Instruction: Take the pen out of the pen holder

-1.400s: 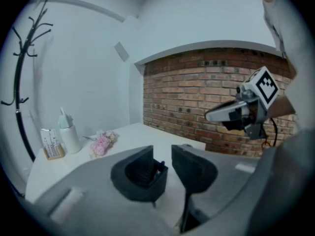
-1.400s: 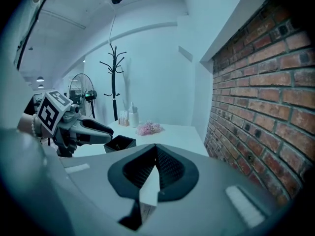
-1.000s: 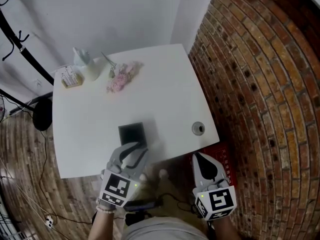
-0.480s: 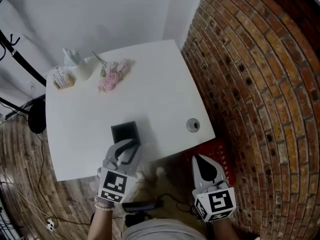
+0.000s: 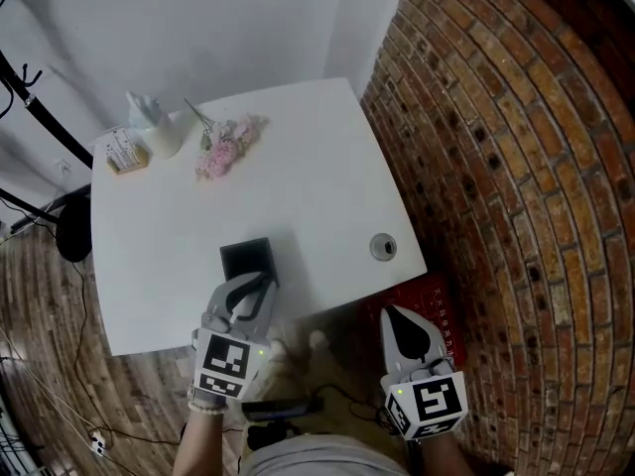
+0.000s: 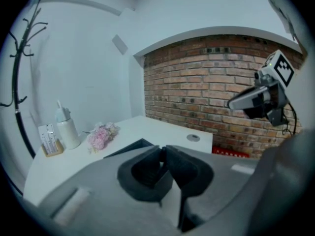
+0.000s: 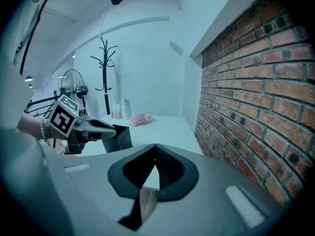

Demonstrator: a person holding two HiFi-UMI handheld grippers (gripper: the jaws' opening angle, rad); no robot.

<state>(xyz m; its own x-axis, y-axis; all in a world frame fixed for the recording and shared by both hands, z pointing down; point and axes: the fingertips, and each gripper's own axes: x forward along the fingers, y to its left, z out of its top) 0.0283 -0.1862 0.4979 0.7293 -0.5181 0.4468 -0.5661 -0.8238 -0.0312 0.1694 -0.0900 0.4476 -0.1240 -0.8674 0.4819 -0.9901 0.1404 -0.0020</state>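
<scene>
At pen holder [image 5: 248,246], left claw [image 5: 260,286] just closing onto pen [image 6: 161,154], grasp step; next: lift straight up; right claw [image 5: 394,313] closed, empty.

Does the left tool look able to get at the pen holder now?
Probably yes: the left tool is at the near edge of the black pen holder, unobstructed, its jaws just closing on what looks like a pen.

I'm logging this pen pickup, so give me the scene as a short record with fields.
Surface: white table
Pen holder: black, square, near the table's front edge
Left gripper: at the holder, jaws have just been closing onto a slim dark pen
Right gripper: shut, empty, beyond the table's edge
Far corner: pink flowers, white bottle
</scene>
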